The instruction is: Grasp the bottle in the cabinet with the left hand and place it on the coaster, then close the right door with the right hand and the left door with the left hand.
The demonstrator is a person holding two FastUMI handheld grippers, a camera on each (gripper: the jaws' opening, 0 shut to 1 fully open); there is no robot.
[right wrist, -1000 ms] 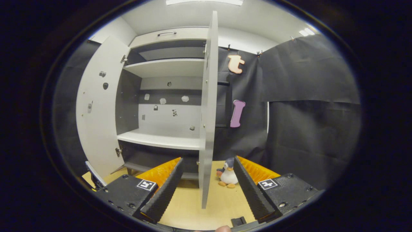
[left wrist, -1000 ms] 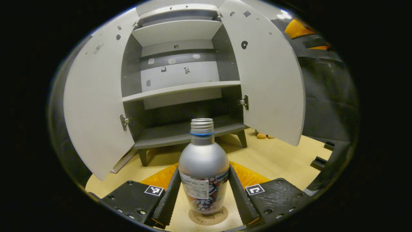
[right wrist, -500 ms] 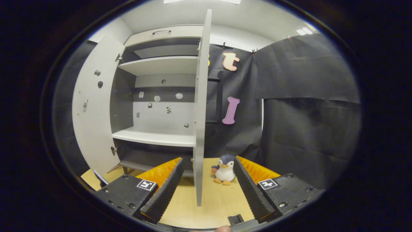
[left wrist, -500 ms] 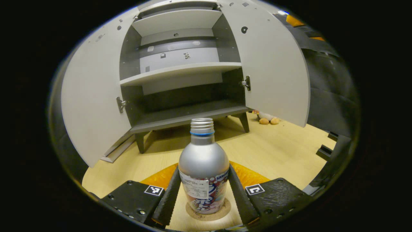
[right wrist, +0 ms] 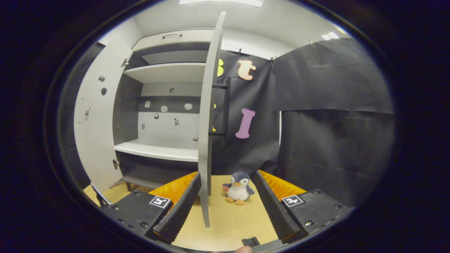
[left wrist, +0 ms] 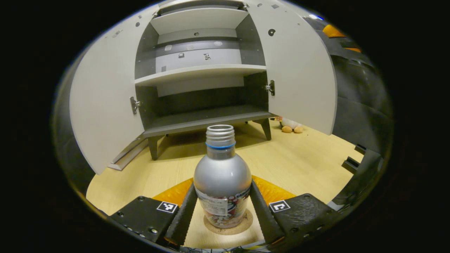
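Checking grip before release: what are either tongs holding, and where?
The left tongs clamp the bottle by its lower labelled body, over the coaster. The right tongs hold nothing.

The bottle (left wrist: 222, 175) hides most of the coaster (left wrist: 227, 228) under it. Behind the right door (left wrist: 299, 70), the toy penguin (left wrist: 290, 124) shows just its feet and belly.

Count of things in the booth
One bottle (left wrist: 222, 179), one coaster (left wrist: 228, 228), one cabinet (left wrist: 200, 70) with two doors, one toy penguin (right wrist: 238, 188).
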